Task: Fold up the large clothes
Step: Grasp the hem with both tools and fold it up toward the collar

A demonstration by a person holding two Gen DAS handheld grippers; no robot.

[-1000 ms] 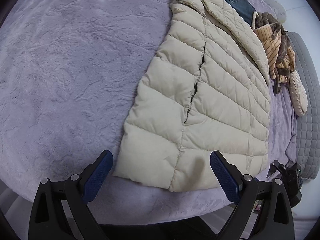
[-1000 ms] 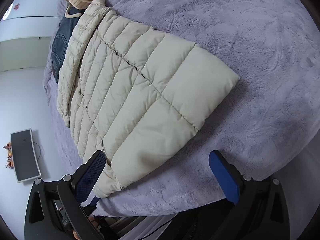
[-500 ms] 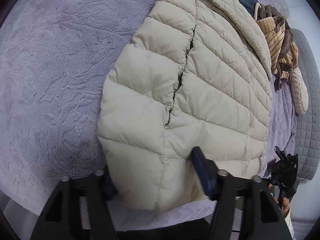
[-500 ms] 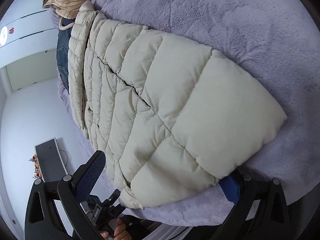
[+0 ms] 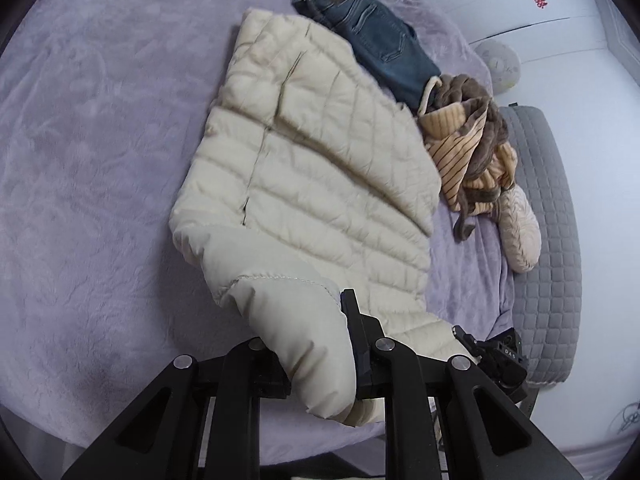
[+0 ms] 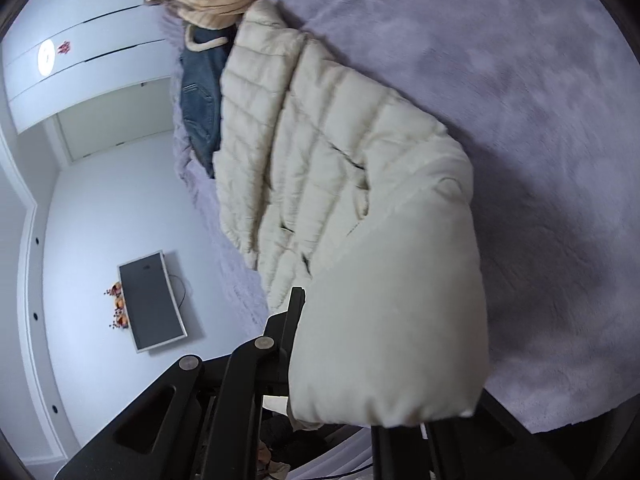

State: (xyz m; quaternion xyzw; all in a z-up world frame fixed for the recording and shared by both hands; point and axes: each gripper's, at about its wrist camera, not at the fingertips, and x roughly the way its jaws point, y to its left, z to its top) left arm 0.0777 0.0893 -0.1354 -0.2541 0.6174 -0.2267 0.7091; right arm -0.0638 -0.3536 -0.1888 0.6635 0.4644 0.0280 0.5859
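Cream quilted puffer jacket, one item, lying centre frame on the purple bed blanket; hem raised toward the lower frame. Our left gripper and right gripper each have fingers clenched on a hem corner. Jeans and a striped garment sit upper right, touching the jacket. Step, we judge: folding the hem up. Next calls for carrying both corners evenly toward the collar.

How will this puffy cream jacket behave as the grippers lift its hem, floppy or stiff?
Probably floppy: the jacket bends where the left gripper and right gripper lift it. Its quilted puffiness suggests it is light. The smooth shell may slip.
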